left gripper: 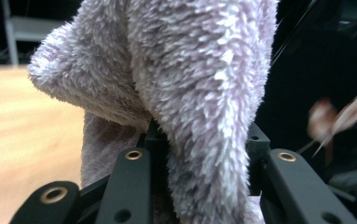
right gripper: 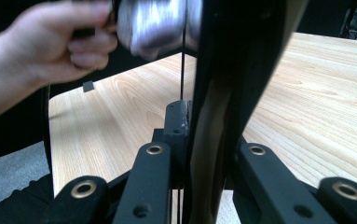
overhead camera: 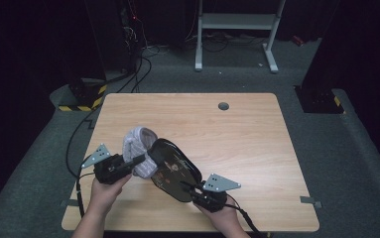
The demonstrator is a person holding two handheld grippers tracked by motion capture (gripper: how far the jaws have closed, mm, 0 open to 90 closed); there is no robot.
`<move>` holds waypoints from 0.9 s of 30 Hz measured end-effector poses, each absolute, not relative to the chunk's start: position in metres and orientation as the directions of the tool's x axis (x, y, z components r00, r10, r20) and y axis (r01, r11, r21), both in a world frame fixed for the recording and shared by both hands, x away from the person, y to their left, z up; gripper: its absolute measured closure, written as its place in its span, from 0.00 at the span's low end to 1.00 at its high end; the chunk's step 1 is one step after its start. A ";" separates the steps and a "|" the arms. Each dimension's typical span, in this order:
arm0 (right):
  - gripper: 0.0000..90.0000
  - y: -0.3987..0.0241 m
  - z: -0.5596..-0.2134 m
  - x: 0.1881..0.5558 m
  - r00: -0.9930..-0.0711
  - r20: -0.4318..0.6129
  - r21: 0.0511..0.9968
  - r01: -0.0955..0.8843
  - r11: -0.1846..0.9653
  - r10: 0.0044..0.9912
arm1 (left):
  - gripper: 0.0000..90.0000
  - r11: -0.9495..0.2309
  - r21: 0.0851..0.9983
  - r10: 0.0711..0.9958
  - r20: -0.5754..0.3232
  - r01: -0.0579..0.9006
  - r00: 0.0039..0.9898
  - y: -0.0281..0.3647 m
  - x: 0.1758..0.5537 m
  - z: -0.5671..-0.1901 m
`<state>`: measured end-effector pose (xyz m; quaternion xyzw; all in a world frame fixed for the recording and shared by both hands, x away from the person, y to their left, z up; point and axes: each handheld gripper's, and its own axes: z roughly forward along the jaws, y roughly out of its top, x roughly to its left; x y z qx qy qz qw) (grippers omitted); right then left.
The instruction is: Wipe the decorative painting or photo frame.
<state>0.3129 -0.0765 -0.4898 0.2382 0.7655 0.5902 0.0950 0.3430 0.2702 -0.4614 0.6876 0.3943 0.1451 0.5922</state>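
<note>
My left gripper (overhead camera: 139,159) clamps a fluffy cloth (overhead camera: 139,144) at ten o'clock of the dark oval tray (overhead camera: 173,168), whose near rim my right gripper (overhead camera: 190,188) pinches.

Light falls from overhead onto the table (overhead camera: 237,124), and everything around it drops into near black. No real glare on the wood. In the left gripper view the fuzzy cloth (left gripper: 181,74) is sharp, while the table beside it blurs; the person's hand (right gripper: 36,56) smears too.
</note>
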 end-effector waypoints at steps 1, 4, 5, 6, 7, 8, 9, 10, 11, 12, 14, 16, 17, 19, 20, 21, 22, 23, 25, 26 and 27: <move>0.89 -0.076 -0.490 0.313 -0.868 0.135 0.949 0.252 0.190 0.478 | 0.72 -0.001 0.921 0.719 -0.270 0.389 0.641 0.271 0.343 -0.468; 0.89 -0.076 -0.490 0.313 -0.867 0.135 0.949 0.252 0.188 0.480 | 0.72 -0.031 0.897 0.722 -0.284 0.440 0.631 0.271 0.341 -0.487; 0.89 -0.076 -0.490 0.312 -0.866 0.137 0.949 0.254 0.188 0.480 | 0.72 -0.040 0.889 0.720 -0.291 0.456 0.630 0.271 0.340 -0.493; 0.89 -0.076 -0.490 0.312 -0.866 0.137 0.949 0.254 0.187 0.481 | 0.72 -0.047 0.879 0.716 -0.301 0.474 0.630 0.270 0.340 -0.498; 0.89 -0.076 -0.490 0.312 -0.866 0.136 0.949 0.253 0.187 0.482 | 0.72 -0.055 0.870 0.712 -0.310 0.490 0.630 0.269 0.339 -0.503; 0.89 -0.076 -0.490 0.312 -0.866 0.136 0.949 0.253 0.186 0.482 | 0.72 -0.067 0.861 0.708 -0.315 0.505 0.632 0.268 0.339 -0.507; 0.89 -0.076 -0.490 0.312 -0.865 0.136 0.949 0.253 0.186 0.483 | 0.72 -0.079 0.852 0.705 -0.319 0.517 0.634 0.267 0.339 -0.510; 0.89 -0.076 -0.490 0.312 -0.865 0.136 0.950 0.253 0.186 0.484 | 0.72 -0.095 0.843 0.703 -0.319 0.529 0.636 0.265 0.339 -0.513; 0.89 -0.076 -0.490 0.312 -0.865 0.136 0.949 0.253 0.186 0.483 | 0.72 -0.116 0.836 0.706 -0.310 0.536 0.637 0.263 0.338 -0.515; 0.89 -0.076 -0.490 0.312 -0.865 0.134 0.950 0.252 0.186 0.484 | 0.72 -0.122 0.833 0.706 -0.309 0.539 0.637 0.262 0.337 -0.516; 0.89 -0.076 -0.490 0.312 -0.865 0.134 0.950 0.252 0.187 0.484 | 0.72 -0.161 0.816 0.705 -0.298 0.555 0.643 0.259 0.336 -0.520; 0.89 -0.076 -0.490 0.311 -0.864 0.136 0.950 0.253 0.185 0.485 | 0.72 -0.230 0.790 0.703 -0.270 0.569 0.658 0.251 0.336 -0.525; 0.89 -0.076 -0.490 0.311 -0.864 0.136 0.950 0.253 0.183 0.486 | 0.72 -0.244 0.788 0.705 -0.257 0.566 0.661 0.248 0.336 -0.527; 0.89 -0.076 -0.490 0.311 -0.861 0.137 0.950 0.254 0.180 0.489 | 0.72 -0.260 0.785 0.710 -0.239 0.562 0.663 0.246 0.335 -0.526; 0.89 -0.076 -0.490 0.311 -0.861 0.137 0.950 0.255 0.181 0.490 | 0.72 -0.256 0.782 0.709 -0.248 0.568 0.661 0.246 0.335 -0.526; 0.89 -0.076 -0.490 0.311 -0.860 0.138 0.950 0.255 0.180 0.491 | 0.72 -0.254 0.784 0.707 -0.250 0.567 0.662 0.246 0.335 -0.527; 0.89 -0.076 -0.490 0.311 -0.860 0.138 0.950 0.254 0.179 0.491 | 0.72 -0.254 0.785 0.706 -0.248 0.565 0.663 0.247 0.336 -0.527; 0.89 -0.076 -0.490 0.311 -0.860 0.135 0.951 0.252 0.181 0.492 | 0.72 -0.249 0.787 0.709 -0.248 0.564 0.660 0.247 0.335 -0.526; 0.89 -0.076 -0.490 0.311 -0.858 0.129 0.951 0.250 0.184 0.496 | 0.72 -0.220 0.792 0.716 -0.266 0.570 0.645 0.250 0.335 -0.525; 0.89 -0.076 -0.491 0.311 -0.857 0.127 0.951 0.248 0.183 0.499 | 0.72 -0.207 0.797 0.719 -0.269 0.568 0.641 0.252 0.335 -0.523; 0.89 -0.076 -0.491 0.311 -0.857 0.125 0.952 0.246 0.183 0.500 | 0.72 -0.200 0.805 0.724 -0.262 0.558 0.638 0.255 0.335 -0.521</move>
